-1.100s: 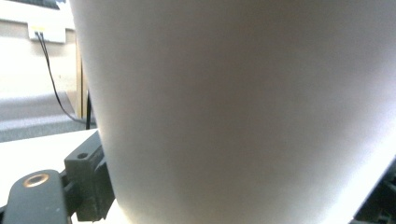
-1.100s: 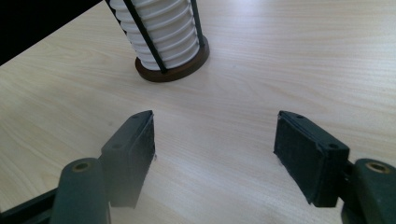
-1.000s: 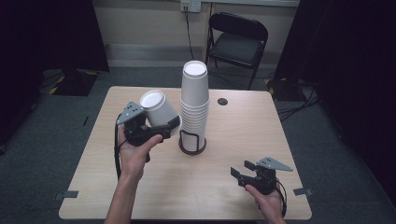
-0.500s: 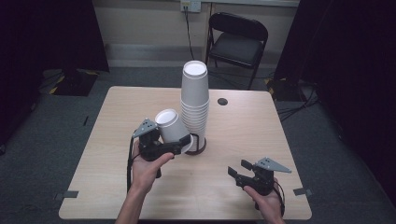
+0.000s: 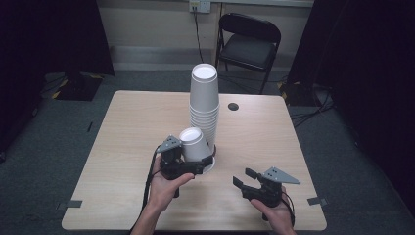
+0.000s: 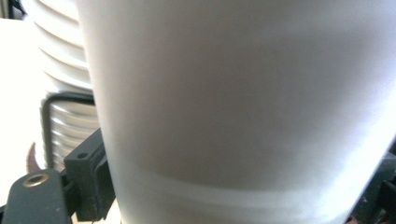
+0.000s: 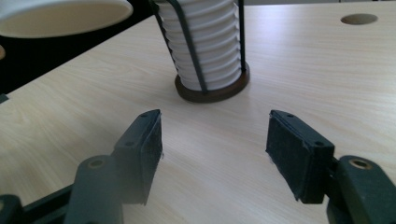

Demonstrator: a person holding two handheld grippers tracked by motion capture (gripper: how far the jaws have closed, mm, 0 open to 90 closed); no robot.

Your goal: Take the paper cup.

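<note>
— What is the left claw (image 5: 195,164) doing?

— Its jaws are clamped on a single white paper cup (image 5: 194,144), upside down, low in the middle of the high view; in the left gripper view the cup's wall (image 6: 243,107) takes up most of the frame.

— And the right claw (image 5: 245,177)?

— At the lower right, jaws spread apart with nothing between them, just above the desk (image 5: 122,147).

— What lies beyond them?

— Directly behind the held cup, at the centre of the frame, a tall stack of cups (image 5: 204,98) stands in a black wire holder (image 7: 210,88). Toward the upper right is a round hole (image 5: 233,106) in the desk, and a black folding chair (image 5: 249,41) at the top.
</note>
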